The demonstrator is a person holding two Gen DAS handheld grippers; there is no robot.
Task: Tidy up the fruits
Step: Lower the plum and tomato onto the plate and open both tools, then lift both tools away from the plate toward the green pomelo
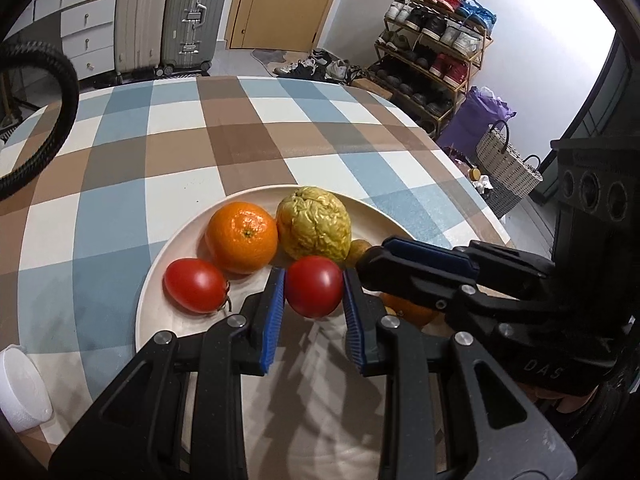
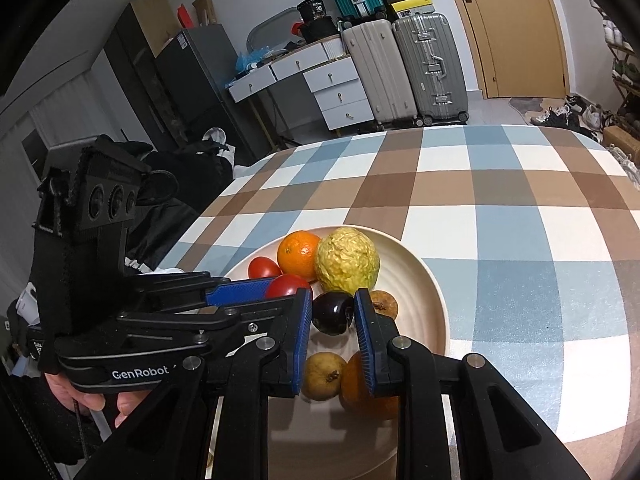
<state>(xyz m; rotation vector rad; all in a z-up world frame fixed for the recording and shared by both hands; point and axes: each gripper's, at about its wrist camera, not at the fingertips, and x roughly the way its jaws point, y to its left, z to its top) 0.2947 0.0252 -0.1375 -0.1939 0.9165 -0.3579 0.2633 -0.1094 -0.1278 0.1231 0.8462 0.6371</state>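
Observation:
A cream plate (image 1: 160, 264) (image 2: 432, 292) on the checked table holds the fruit. My left gripper (image 1: 313, 271) is shut on a red tomato (image 1: 314, 286) (image 2: 286, 286), with a blue pad against each side. A second tomato (image 1: 196, 286), an orange (image 1: 242, 236) (image 2: 299, 254) and a wrinkled yellow-green fruit (image 1: 316, 222) (image 2: 347, 260) lie beside it. My right gripper (image 2: 333, 293) (image 1: 376, 258) is shut on a dark plum (image 2: 332, 314), just right of the left gripper. Two small brownish fruits (image 2: 323, 376) (image 2: 384, 304) and another orange (image 2: 356, 384) lie under and around its fingers.
The checked tablecloth (image 1: 240, 140) stretches beyond the plate to the far edge. A white roll (image 1: 20, 388) sits at the table's near left. A black hose (image 1: 60, 92) hangs at the left. A hand (image 2: 84, 400) holds the left gripper.

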